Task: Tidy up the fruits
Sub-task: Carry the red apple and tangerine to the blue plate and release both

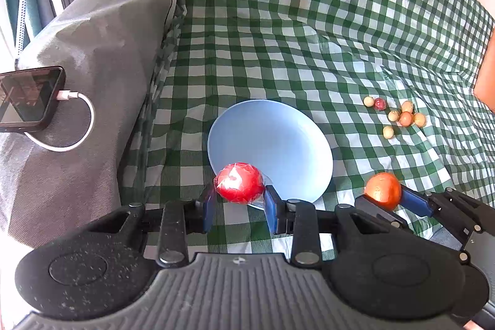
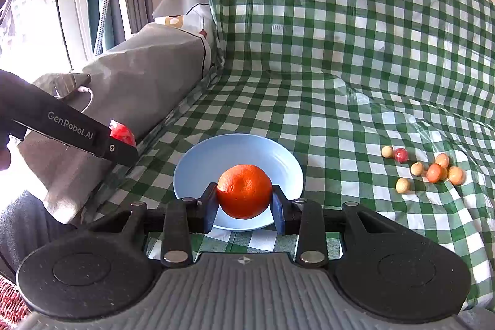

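Note:
My left gripper (image 1: 238,204) is shut on a red apple (image 1: 238,183) wrapped in clear film, held over the near left rim of the light blue plate (image 1: 278,141). My right gripper (image 2: 244,206) is shut on an orange (image 2: 244,190) above the near edge of the same plate (image 2: 201,163). The right gripper with the orange (image 1: 383,190) also shows in the left wrist view, right of the plate. The left gripper with the apple (image 2: 123,134) shows in the right wrist view, left of the plate. The plate holds nothing.
Several small round fruits (image 1: 399,115) lie on the green checked cloth (image 1: 309,20) right of the plate; they also show in the right wrist view (image 2: 433,169). A grey cushion (image 1: 92,51) with a charging phone (image 1: 29,98) stands at the left.

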Motion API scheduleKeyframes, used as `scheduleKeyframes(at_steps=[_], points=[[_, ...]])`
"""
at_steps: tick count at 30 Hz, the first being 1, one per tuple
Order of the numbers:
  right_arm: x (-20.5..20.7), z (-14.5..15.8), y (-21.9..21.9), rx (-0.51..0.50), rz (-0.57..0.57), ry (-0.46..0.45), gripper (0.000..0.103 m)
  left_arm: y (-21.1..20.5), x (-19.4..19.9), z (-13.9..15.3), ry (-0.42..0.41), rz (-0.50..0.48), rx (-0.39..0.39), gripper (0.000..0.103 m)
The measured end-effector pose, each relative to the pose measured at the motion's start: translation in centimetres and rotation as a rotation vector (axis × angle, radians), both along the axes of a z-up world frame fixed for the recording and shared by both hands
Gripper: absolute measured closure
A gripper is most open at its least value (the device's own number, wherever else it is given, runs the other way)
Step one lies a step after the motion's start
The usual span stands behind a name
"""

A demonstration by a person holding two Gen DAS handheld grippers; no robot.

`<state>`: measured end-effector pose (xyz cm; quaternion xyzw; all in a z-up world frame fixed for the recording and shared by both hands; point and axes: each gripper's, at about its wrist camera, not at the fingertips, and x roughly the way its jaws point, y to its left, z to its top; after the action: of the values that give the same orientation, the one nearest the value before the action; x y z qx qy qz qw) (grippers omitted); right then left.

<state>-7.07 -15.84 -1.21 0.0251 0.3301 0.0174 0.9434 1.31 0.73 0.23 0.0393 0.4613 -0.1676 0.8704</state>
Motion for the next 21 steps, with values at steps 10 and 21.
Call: scheduleKeyframes(at_steps=[10,21], points=[[2.3,-1.6,0.5,-0.002,0.019,0.040,0.066,-1.3,2.7,-2.0,0.035,-0.010,0.021,0.066],[6.1,-4.6,0.6,-0.005,0.016,0.124,0.066,-3.3,6.4,-4.8,0.073,-0.030,0.068,0.066]])
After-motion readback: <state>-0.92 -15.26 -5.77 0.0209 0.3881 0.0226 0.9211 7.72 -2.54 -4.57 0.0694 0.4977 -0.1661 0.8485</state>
